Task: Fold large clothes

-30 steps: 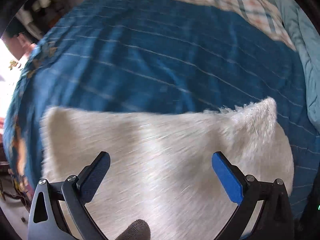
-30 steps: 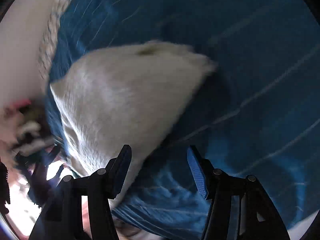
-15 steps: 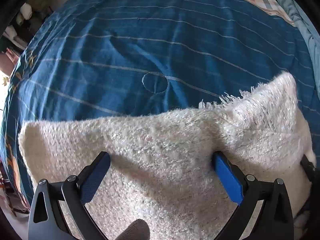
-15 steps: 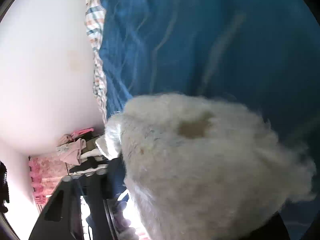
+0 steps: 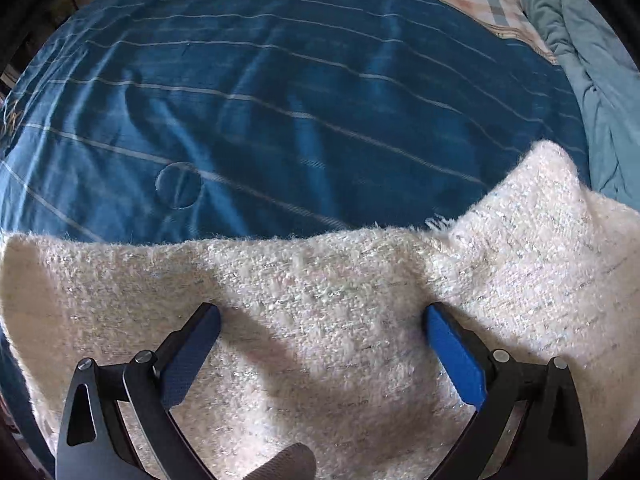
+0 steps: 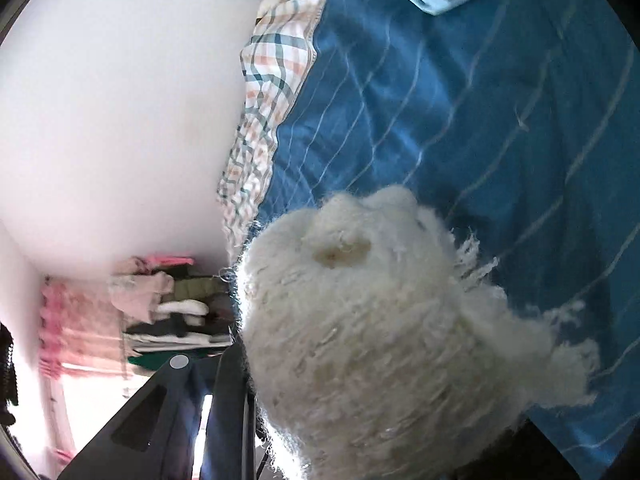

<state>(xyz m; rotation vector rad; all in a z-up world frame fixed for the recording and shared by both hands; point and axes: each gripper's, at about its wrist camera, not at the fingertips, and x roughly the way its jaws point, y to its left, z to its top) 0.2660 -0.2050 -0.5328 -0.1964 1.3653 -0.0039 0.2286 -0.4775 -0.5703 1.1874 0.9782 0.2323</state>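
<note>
The garment [image 5: 328, 320] lies on the bed [image 5: 280, 100], spread across the near part of the blue cover, with one corner raised toward the right. It appears soft and limp, light to moderate in weight, and its fuzzy knit should grip well between pads; it will likely sag and stretch if held at one point only. Hold is best taken at edges or corners, both layers together. It is cream-white, shaggy, with a fringed edge and a small tan patch.

The left gripper [image 5: 320, 344] hovers over the garment, jaws wide apart, holding nothing. The right gripper [image 6: 360, 420] is buried in a bunched fold of the garment; its jaws are hidden, so their state cannot be told.
</note>
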